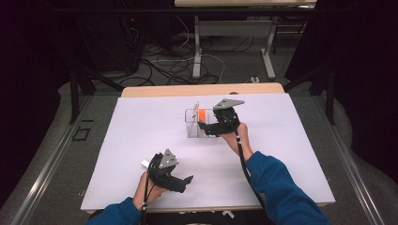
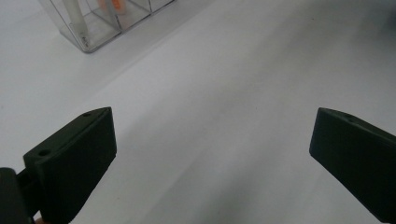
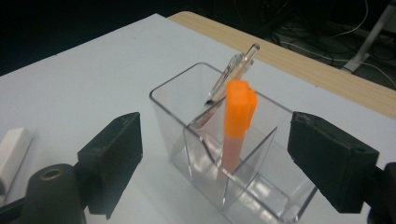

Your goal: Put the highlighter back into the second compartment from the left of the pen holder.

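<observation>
From the high view, my table [image 1: 141,136] carries a white sheet across nearly its whole top, with a strip of pale wood showing along the far edge. Beyond it the room is dark: a grey floor with tangled cables [image 1: 169,65] and the legs of another table [image 1: 197,47]. My right tool [image 1: 206,125] sits just beside the clear organizer [image 1: 193,123] near the middle of the sheet, and my left tool [image 1: 187,180] rests low near the front edge, well apart from it. A small white object [image 1: 145,163] lies just behind my left tool.

In the left gripper view, my left tool [image 2: 212,154] stands wide open with bare white sheet between its 2 jaws; the organizer [image 2: 100,28] shows at the top left corner.

In the right gripper view, my right tool [image 3: 229,158] is open, gripping nothing, and the organizer [image 3: 187,116] stands between its jaws without touching them. An orange marker [image 3: 236,126] stands upright in a middle compartment, and a clear pen [image 3: 229,77] leans tilted in the compartment behind it.
</observation>
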`<state>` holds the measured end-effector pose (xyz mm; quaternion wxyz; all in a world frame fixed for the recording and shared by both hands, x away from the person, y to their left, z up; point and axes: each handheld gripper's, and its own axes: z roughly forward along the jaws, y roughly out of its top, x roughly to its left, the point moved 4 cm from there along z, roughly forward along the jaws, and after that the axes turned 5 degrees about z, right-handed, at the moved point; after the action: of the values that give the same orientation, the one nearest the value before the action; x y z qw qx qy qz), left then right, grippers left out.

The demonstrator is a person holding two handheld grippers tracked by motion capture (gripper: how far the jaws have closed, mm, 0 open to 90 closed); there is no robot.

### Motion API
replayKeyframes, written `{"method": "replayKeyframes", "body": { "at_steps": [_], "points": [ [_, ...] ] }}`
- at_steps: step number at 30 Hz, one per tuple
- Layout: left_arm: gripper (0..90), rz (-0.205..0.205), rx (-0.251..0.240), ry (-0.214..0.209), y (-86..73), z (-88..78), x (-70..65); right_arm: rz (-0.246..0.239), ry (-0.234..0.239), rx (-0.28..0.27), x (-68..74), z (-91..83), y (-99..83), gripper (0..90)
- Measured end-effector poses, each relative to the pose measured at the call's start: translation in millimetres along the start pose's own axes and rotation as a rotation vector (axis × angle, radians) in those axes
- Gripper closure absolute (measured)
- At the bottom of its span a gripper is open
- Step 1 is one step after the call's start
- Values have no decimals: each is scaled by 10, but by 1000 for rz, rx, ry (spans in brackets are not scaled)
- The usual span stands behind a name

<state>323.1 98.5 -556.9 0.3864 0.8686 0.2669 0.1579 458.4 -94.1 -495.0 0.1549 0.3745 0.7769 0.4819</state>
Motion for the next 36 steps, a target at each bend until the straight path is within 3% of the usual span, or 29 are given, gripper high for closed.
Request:
{"method": "replayKeyframes", "body": {
  "at_steps": [6, 20, 25, 29, 36],
  "points": [
    [5, -4, 2, -3, -3, 4, -7, 1, 31, 32, 2, -163, -185, 149],
    [5, -5, 11, -3, -25, -54, 30, -25, 53, 123, 37, -544, -673, 141],
    [4, -18, -9, 29, -43, -129, 97, -29, 52, 131, 25, -692, -806, 140],
    [2, -22, 7, 32, -76, -213, 173, -11, 48, 126, 7, -795, -894, 141],
    [2, -80, -32, 100, -122, -383, 366, -7, 42, 143, 1, -925, -980, 142]
  ]
}}
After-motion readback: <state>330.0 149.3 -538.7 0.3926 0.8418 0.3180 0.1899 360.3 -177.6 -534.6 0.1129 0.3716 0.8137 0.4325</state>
